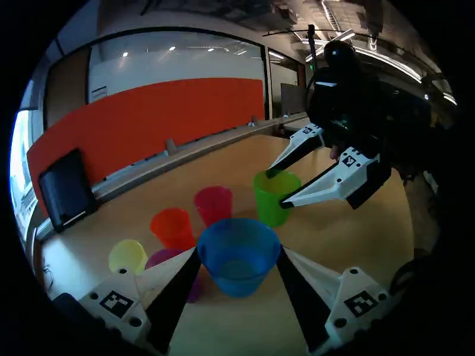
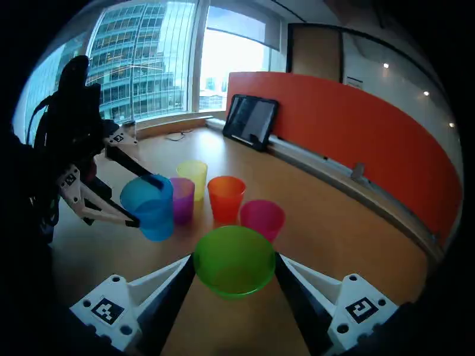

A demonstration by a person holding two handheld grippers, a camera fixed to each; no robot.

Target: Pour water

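Observation:
A blue cup (image 1: pixel 237 270) with some water in its bottom stands between the fingers of my left gripper (image 1: pixel 238 252), which is shut on its sides. A green cup (image 2: pixel 234 273) sits in my right gripper (image 2: pixel 234 258), both fingers pressed against it. From the left gripper view the green cup (image 1: pixel 270 207) shows farther back on the table, held by the right gripper (image 1: pixel 277 190). From the right gripper view the blue cup (image 2: pixel 151 216) is at the left in the left gripper (image 2: pixel 148 200). Both cups are upright.
Pink (image 2: pixel 262 218), orange (image 2: pixel 225 199), purple (image 2: pixel 182 200) and yellow (image 2: pixel 192 177) cups stand clustered on the wooden table (image 2: pixel 332 231) between the two held cups. A dark tablet (image 2: pixel 252 121) leans at the table's far edge by an orange partition (image 2: pixel 356 124).

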